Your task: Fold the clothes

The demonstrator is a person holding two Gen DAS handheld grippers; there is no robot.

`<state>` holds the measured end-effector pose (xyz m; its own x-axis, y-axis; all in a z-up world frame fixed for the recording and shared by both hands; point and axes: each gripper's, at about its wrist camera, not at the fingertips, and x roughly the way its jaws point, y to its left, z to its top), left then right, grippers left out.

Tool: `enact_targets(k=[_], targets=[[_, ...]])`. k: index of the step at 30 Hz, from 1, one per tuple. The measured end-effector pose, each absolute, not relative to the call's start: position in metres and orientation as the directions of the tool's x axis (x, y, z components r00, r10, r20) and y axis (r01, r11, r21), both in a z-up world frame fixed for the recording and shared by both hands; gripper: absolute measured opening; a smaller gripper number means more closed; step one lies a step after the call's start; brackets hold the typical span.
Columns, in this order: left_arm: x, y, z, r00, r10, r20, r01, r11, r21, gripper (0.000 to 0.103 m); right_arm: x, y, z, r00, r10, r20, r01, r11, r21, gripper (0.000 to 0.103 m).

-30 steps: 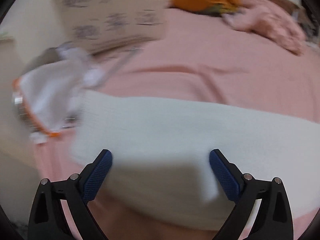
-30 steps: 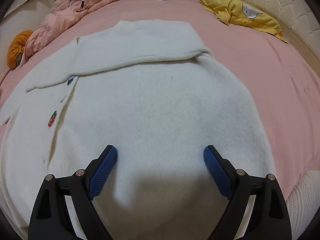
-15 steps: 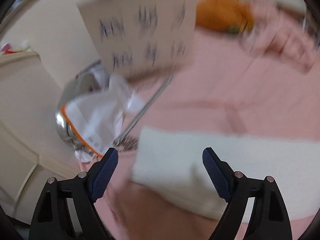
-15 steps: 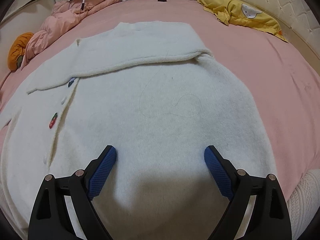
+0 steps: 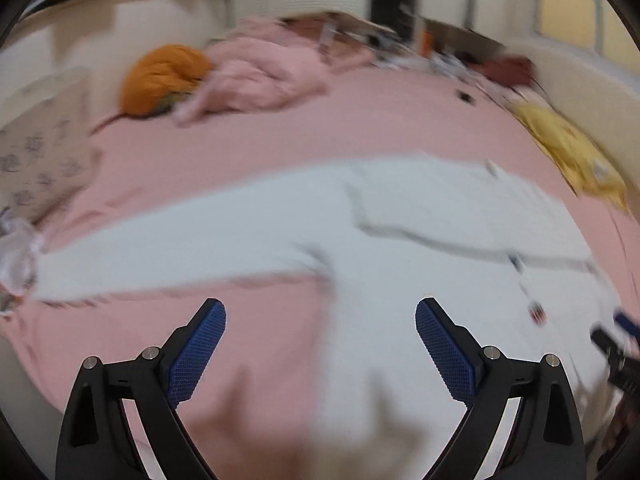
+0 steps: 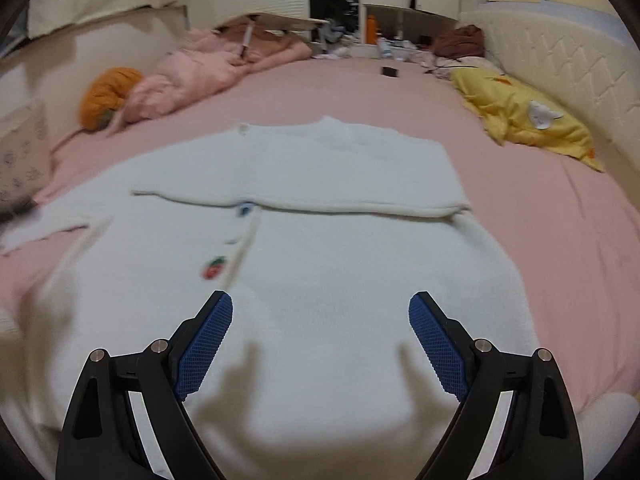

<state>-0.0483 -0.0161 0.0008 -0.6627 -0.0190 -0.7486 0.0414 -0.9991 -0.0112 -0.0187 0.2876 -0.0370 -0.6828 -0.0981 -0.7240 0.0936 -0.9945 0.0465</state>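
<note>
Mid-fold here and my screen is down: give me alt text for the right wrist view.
A white cardigan lies flat on a pink bed sheet, one sleeve folded across its chest, with the right hand-held gripper open above its hem, holding nothing. Behind lie a yellow blanket at right and a pink quilt and an orange cushion at left.

No readable text, label, brand or number appears in either view. Dark marks printed on the beige cushion (image 6: 20,160) are too blurred to make out.
</note>
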Motion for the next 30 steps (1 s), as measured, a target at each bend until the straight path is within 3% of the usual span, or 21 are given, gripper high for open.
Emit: enact_targets(k=[2, 5, 9, 14, 18, 23, 30], targets=[[-0.050, 0.010, -0.021, -0.601, 0.016, -0.799, 0.002, -1.000, -0.021, 0.096, -0.017, 0.287, -0.038, -0.677, -0.108, -0.728, 0.104, -0.993, 0.051, 0.090], [-0.049, 0.027, -0.041, -0.588, 0.035, -0.808, -0.015, -0.999, -0.032, 0.096, -0.015, 0.291, -0.037, -0.671, -0.121, -0.731, 0.107, -0.992, 0.066, 0.090], [-0.053, 0.020, -0.066, -0.508, 0.033, -0.861, 0.030, -0.998, -0.056, 0.096, -0.014, 0.296, -0.039, -0.664, -0.124, -0.737, 0.091, -0.992, 0.085, 0.090], [-0.055, 0.014, -0.059, -0.542, 0.053, -0.839, 0.052, -0.994, -0.097, 0.096, -0.018, 0.298, -0.042, -0.657, -0.119, -0.744, 0.066, -0.993, 0.101, 0.090], [-0.055, 0.028, -0.069, -0.537, 0.015, -0.843, 0.026, -0.999, -0.035, 0.103, -0.020, 0.291, -0.048, -0.640, -0.111, -0.760, 0.082, -0.994, 0.076, 0.090], [-0.058, 0.039, -0.077, -0.549, 0.003, -0.836, 0.008, -1.000, -0.009, 0.103, -0.026, 0.278, -0.054, -0.609, -0.118, -0.784, 0.112, -0.992, 0.062, 0.090], [-0.060, 0.036, -0.078, -0.542, 0.033, -0.840, -0.004, -0.999, -0.036, 0.103, -0.082, 0.229, -0.021, -0.582, -0.235, -0.779, 0.253, -0.962, 0.102, 0.090]])
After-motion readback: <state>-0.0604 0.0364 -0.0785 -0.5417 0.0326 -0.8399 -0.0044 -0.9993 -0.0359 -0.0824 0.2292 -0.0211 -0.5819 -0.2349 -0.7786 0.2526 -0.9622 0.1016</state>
